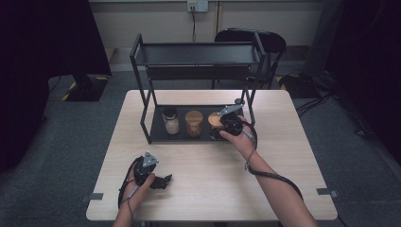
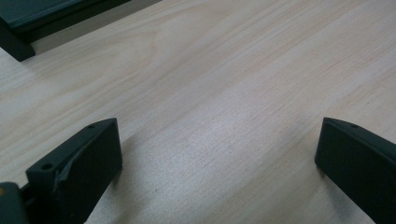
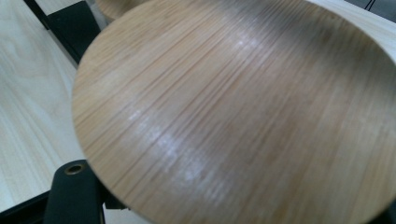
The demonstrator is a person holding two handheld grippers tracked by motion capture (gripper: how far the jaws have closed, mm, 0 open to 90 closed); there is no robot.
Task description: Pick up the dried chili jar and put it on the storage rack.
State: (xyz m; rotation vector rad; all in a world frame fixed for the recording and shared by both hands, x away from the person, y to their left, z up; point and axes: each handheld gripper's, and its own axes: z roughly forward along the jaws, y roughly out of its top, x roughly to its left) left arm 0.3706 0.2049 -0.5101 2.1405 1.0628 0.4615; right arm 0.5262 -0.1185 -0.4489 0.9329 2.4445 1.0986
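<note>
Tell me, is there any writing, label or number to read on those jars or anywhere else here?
None: no readable text anywhere.
The three jars on the rack's bottom shelf: no label that can be made out.
The bamboo lid seen close up: bare wood grain, no print.
The wall socket: too small to read.

Three jars stand in a row along the bottom tray of the black metal two-tier rack (image 1: pixel 152 124): one clear glass jar with a dark lid (image 1: pixel 170 120) toward the tray's left end, one brown jar with a round bamboo lid (image 1: pixel 193 122) at its middle, and one bamboo-lidded jar (image 1: pixel 215 124) toward its right end. One rack, one light wooden table (image 1: pixel 208 184), two black two-jaw grippers.
</note>
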